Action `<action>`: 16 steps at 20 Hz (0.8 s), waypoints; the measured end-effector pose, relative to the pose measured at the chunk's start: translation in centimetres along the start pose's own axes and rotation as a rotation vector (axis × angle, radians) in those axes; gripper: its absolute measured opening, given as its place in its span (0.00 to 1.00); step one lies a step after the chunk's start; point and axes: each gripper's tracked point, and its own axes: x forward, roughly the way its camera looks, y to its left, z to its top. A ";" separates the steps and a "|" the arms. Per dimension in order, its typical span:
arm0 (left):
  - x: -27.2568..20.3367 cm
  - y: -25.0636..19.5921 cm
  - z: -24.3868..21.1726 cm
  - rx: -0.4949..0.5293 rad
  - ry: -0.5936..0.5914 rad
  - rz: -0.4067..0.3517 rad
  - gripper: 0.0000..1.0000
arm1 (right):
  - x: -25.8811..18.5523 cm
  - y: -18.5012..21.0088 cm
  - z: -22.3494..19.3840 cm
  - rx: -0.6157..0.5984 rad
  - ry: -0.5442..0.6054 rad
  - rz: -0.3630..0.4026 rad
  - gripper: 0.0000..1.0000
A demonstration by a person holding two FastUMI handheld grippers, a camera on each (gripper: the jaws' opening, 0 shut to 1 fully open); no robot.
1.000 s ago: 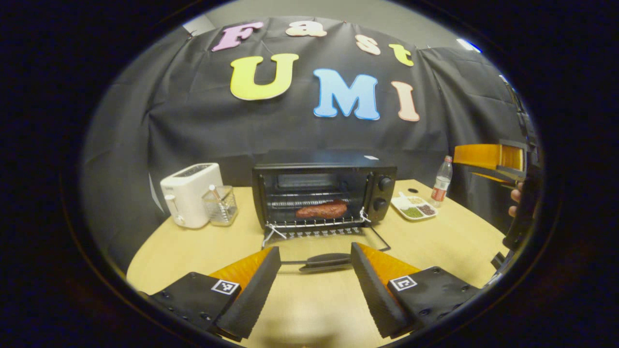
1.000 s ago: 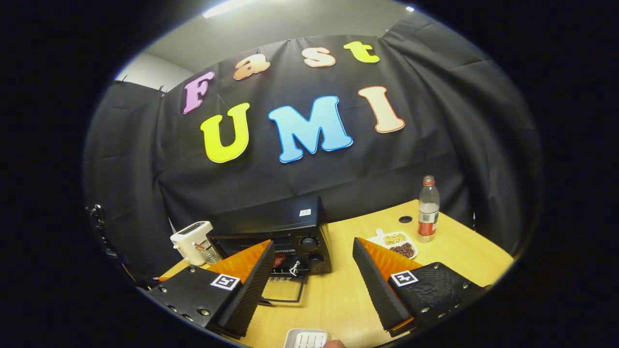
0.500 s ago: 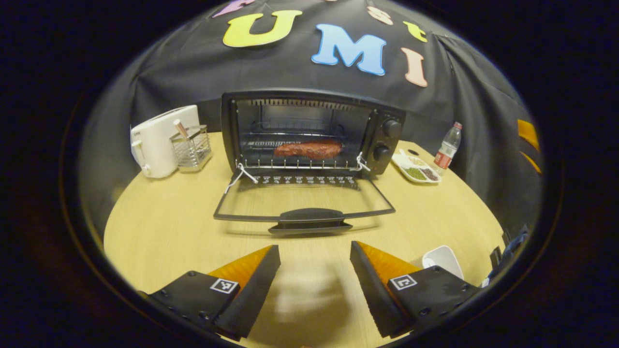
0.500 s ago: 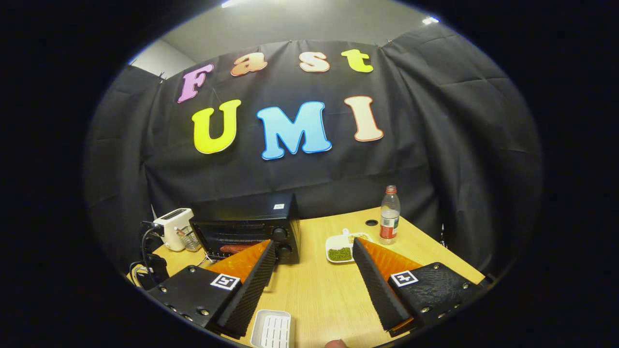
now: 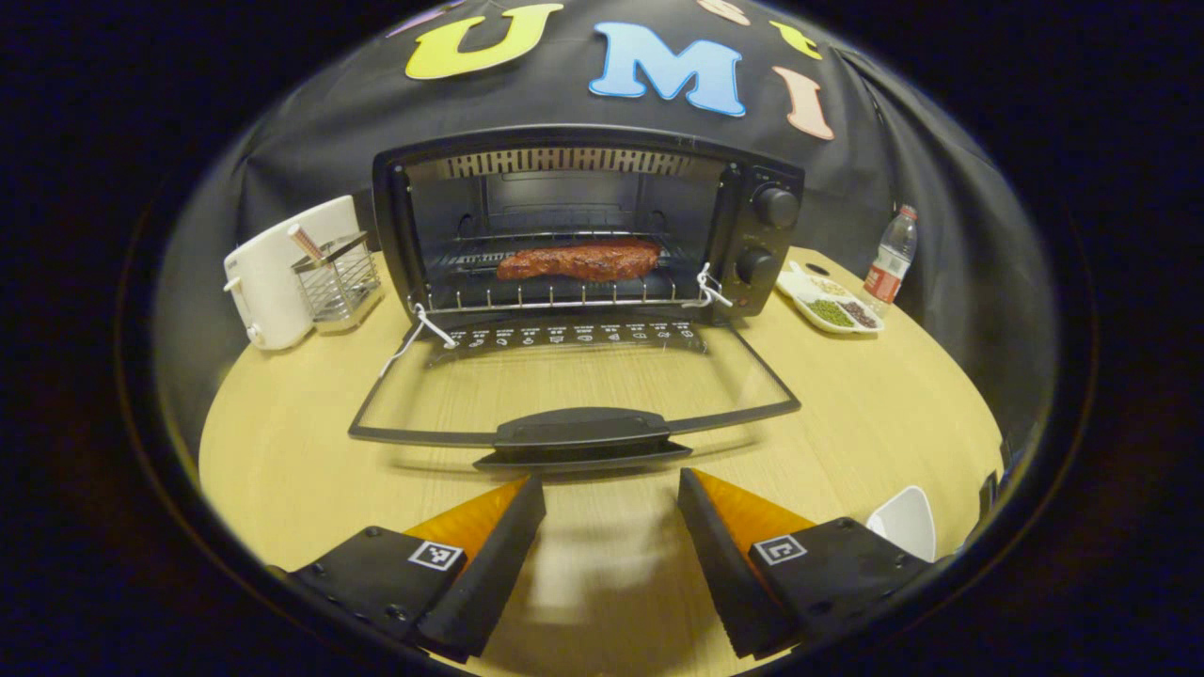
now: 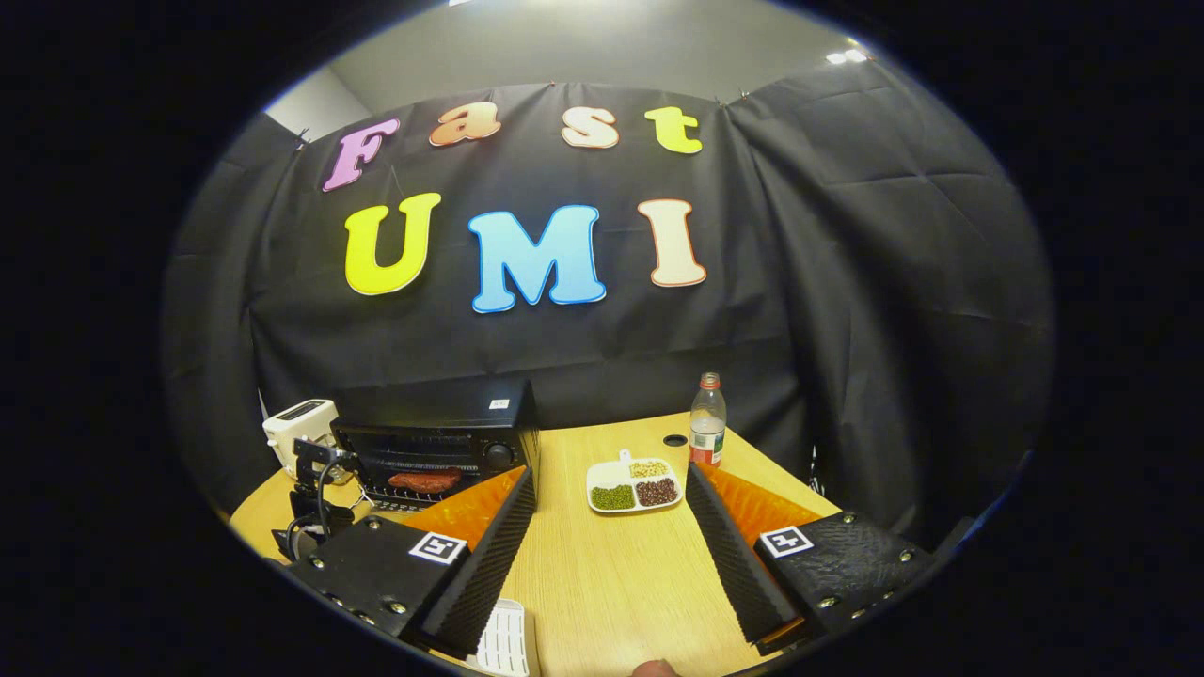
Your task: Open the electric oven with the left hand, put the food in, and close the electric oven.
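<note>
The black electric oven stands at the back of the wooden table with its glass door folded flat toward me. A reddish-brown piece of meat lies on the wire rack inside. The door's dark handle sits just beyond my left gripper, which is open and holds nothing. In the right gripper view the oven is at the left with the meat visible inside. My right gripper is open and empty above the table, and the left gripper's body is at the far left.
A white toaster and a wire holder stand left of the oven. A white divided dish of beans and a water bottle are to its right. A small white tray lies near the table's front right.
My left gripper has dropped and moved in toward the open oven door, so the handle is now close in front. My right gripper has swung to the right, away from the oven.
</note>
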 end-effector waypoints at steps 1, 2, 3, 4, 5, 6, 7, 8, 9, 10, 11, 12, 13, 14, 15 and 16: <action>0.0 0.0 0.3 0.001 -0.020 0.013 1.00 | -0.1 0.0 0.0 -0.008 -0.002 0.000 0.97; 0.1 0.0 0.2 0.005 -0.019 0.025 1.00 | -0.1 0.2 0.1 -0.012 -0.003 0.004 0.97; 0.1 0.0 0.2 0.007 -0.021 0.035 1.00 | 0.0 0.4 0.1 -0.015 -0.004 0.010 0.97; 0.1 0.0 0.5 -0.002 -0.024 0.045 0.96 | -0.1 0.7 0.1 -0.019 -0.004 0.020 0.97; 0.0 0.0 0.6 -0.016 -0.019 0.049 0.95 | -0.1 0.9 0.1 -0.025 -0.003 0.027 0.97; -0.2 -0.1 0.8 -0.028 -0.019 0.050 0.95 | -0.2 1.1 0.2 -0.035 -0.004 0.034 0.97; -0.5 -0.1 1.1 -0.026 -0.027 0.049 0.95 | -0.2 1.1 0.2 -0.043 -0.007 0.038 0.98; -0.8 -0.1 1.4 -0.021 -0.042 0.049 1.00 | -0.3 1.0 0.3 -0.047 -0.010 0.042 0.97; -1.3 -0.2 1.8 -0.013 -0.055 0.050 0.95 | -0.3 1.2 0.2 -0.046 -0.010 0.048 0.97; -1.8 -0.2 2.4 -0.004 -0.071 0.051 0.95 | -0.4 1.4 0.2 -0.039 -0.008 0.057 0.97; -2.3 -0.2 3.1 0.003 -0.085 0.053 1.00 | -0.2 1.6 0.1 -0.031 -0.006 0.065 0.97; -2.6 -0.2 3.8 0.004 -0.097 0.052 1.00 | 0.0 1.6 0.0 -0.025 -0.002 0.067 0.98; -2.9 -0.1 4.4 -0.003 -0.107 0.049 0.95 | 0.2 1.6 -0.1 -0.018 0.001 0.067 0.97; -3.2 -0.1 5.1 -0.016 -0.116 0.045 0.95 | 0.4 1.5 -0.1 -0.010 0.003 0.068 0.97; -3.5 -0.1 5.6 -0.027 -0.123 0.041 0.95 | 0.4 1.6 -0.1 -0.003 0.005 0.070 0.97; -3.6 -0.1 6.0 -0.035 -0.128 0.036 1.00 | 0.5 1.8 -0.1 0.001 0.005 0.073 0.97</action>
